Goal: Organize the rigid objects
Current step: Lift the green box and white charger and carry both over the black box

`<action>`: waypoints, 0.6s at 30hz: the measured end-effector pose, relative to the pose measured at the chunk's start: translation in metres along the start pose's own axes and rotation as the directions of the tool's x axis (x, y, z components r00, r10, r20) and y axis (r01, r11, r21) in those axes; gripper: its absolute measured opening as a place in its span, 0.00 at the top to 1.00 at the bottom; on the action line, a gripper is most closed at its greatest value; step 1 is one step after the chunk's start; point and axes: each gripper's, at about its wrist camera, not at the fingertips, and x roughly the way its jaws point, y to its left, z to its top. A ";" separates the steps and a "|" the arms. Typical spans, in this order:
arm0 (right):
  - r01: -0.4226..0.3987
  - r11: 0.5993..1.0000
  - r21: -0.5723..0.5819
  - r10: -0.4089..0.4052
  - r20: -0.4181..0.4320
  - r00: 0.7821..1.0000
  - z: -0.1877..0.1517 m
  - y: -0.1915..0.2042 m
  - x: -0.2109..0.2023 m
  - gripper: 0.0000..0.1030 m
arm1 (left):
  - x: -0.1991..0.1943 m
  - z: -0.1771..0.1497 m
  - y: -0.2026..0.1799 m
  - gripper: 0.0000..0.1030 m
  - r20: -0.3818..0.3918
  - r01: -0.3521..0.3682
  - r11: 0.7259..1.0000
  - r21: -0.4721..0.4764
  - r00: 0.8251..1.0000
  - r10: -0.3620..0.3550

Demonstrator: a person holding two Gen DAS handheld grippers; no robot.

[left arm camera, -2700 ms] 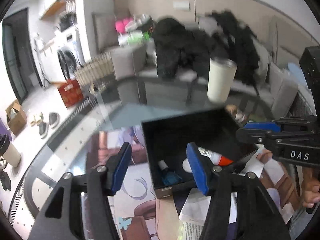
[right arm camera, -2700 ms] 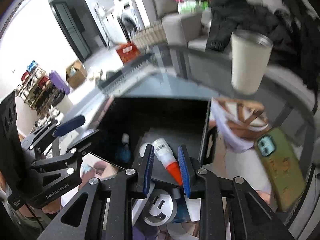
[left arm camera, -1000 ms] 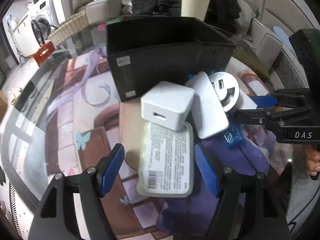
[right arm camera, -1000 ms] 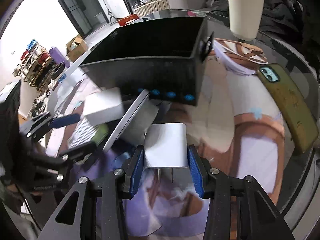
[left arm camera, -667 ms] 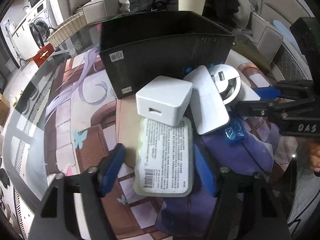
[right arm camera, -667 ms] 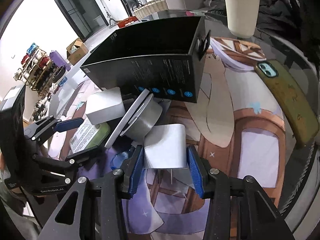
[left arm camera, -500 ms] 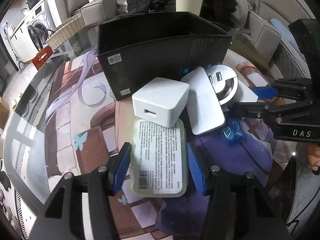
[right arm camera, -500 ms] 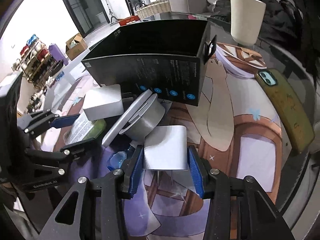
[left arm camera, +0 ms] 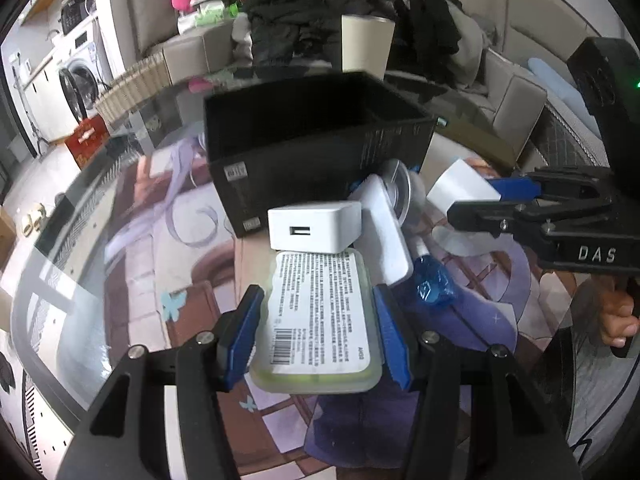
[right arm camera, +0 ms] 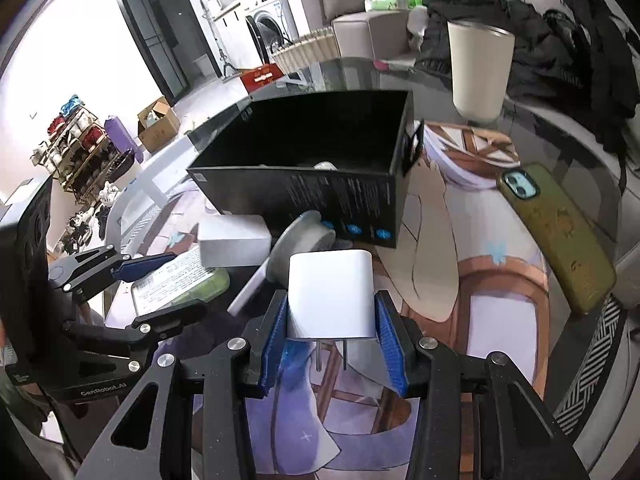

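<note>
My left gripper [left arm camera: 316,336] is shut on a flat pale-green case with a white barcode label [left arm camera: 318,312], held just above the mat. My right gripper [right arm camera: 332,336] is shut on a white plug charger [right arm camera: 331,294], prongs pointing down; it also shows in the left wrist view [left arm camera: 460,192]. The open black box [right arm camera: 320,156] stands behind them, also seen in the left wrist view [left arm camera: 316,140]. A white USB cube charger [left arm camera: 312,228], a white flat pack [left arm camera: 384,236], a round grey adapter [right arm camera: 300,244] and a blue wrapped item [left arm camera: 432,280] lie in front of the box.
A beige cup [right arm camera: 478,76] stands behind the box. A green-cased phone [right arm camera: 556,236] lies at the right on the printed mat [right arm camera: 492,320]. The glass table edge [left arm camera: 44,300] curves at the left. A sofa with dark clothes [left arm camera: 424,28] is behind.
Both grippers have risen from the mat. The left has closed on the green case and lifted it; the right has lifted the plug charger toward the box.
</note>
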 end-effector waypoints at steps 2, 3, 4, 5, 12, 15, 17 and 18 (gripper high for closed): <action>-0.005 1.000 0.003 0.005 0.006 1.000 0.000 0.000 -0.002 0.58 | -0.006 0.000 -0.002 0.47 0.032 -0.010 1.000 0.009 0.999 0.010; -0.004 1.000 0.005 0.004 0.010 1.000 -0.001 0.001 -0.003 0.58 | -0.012 0.000 -0.004 0.47 0.061 -0.017 1.000 0.017 0.998 0.016; -0.003 1.000 0.008 0.003 0.019 1.000 0.000 0.000 -0.005 0.58 | -0.017 0.000 -0.006 0.47 0.091 -0.023 0.999 0.024 0.996 0.021; -0.005 1.000 0.011 0.004 0.028 1.000 0.000 0.001 -0.007 0.58 | -0.022 0.000 -0.007 0.47 0.113 -0.027 0.999 0.031 0.993 0.023; -0.006 1.000 -0.004 0.007 0.131 0.991 0.000 0.009 -0.027 0.58 | -0.049 0.006 -0.006 0.47 0.256 -0.055 0.998 0.030 0.966 0.046; 0.023 0.999 -0.032 -0.016 0.202 0.979 -0.001 0.016 -0.039 0.58 | -0.059 0.006 -0.001 0.47 0.312 -0.081 0.997 0.004 0.947 0.076; 0.040 0.998 -0.053 -0.024 0.264 0.964 -0.002 0.022 -0.051 0.58 | -0.067 0.004 0.000 0.47 0.355 -0.100 0.995 -0.011 0.930 0.097; 0.049 0.997 -0.063 -0.029 0.292 0.956 -0.004 0.026 -0.058 0.58 | -0.073 0.004 0.001 0.47 0.390 -0.118 0.993 -0.018 0.914 0.115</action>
